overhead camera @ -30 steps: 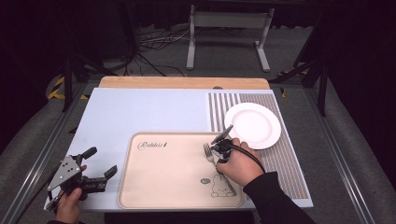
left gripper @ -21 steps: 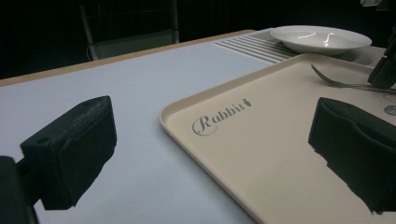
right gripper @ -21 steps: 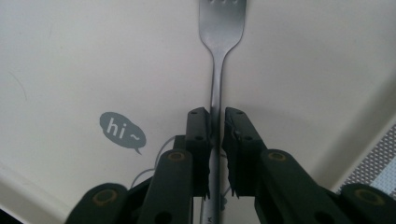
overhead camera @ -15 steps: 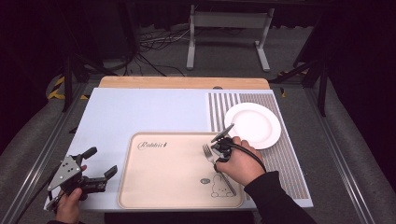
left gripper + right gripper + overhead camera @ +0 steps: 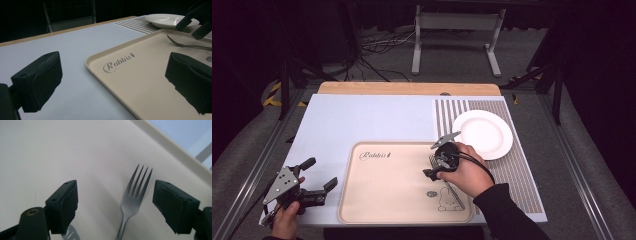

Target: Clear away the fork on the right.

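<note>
Held the right gripper (image 5: 432, 166) low over the beige tray (image 5: 387, 202), nose down, in the right hand (image 5: 468, 176). Had just been opening its jaws; left them wide apart, clamped on nothing. Found the fork (image 5: 132, 200) flat on the tray floor in the gap between those jaws, touched by neither pad, nearer the right-hand jaw in the right gripper view, tines pointing away from the gripper and handle running back beneath it. Saw the tray's far rim just beyond the tines, with the pale blue table cover (image 5: 362, 117) and a corner of the striped mat (image 5: 518, 170) past that. Noted the white plate (image 5: 484, 134) on that striped mat, near the right gripper on its far right side, apart from both gripper and fork. Noted a small rabbit drawing (image 5: 447, 200) printed on the tray close by the right hand. Held the left gripper (image 5: 319, 173) in the left hand (image 5: 287, 220) just off the tray's left edge, well apart from the fork, roughly level above the blue cover and aimed across toward the right gripper. Set its jaws wide apart too, gripping nothing: in the left gripper view, one over the blue cover, the other over the tray, with the printed word (image 5: 117, 63) on the tray between them and the fork, the plate and the other gripper's jaws farther ahead to the right.
</note>
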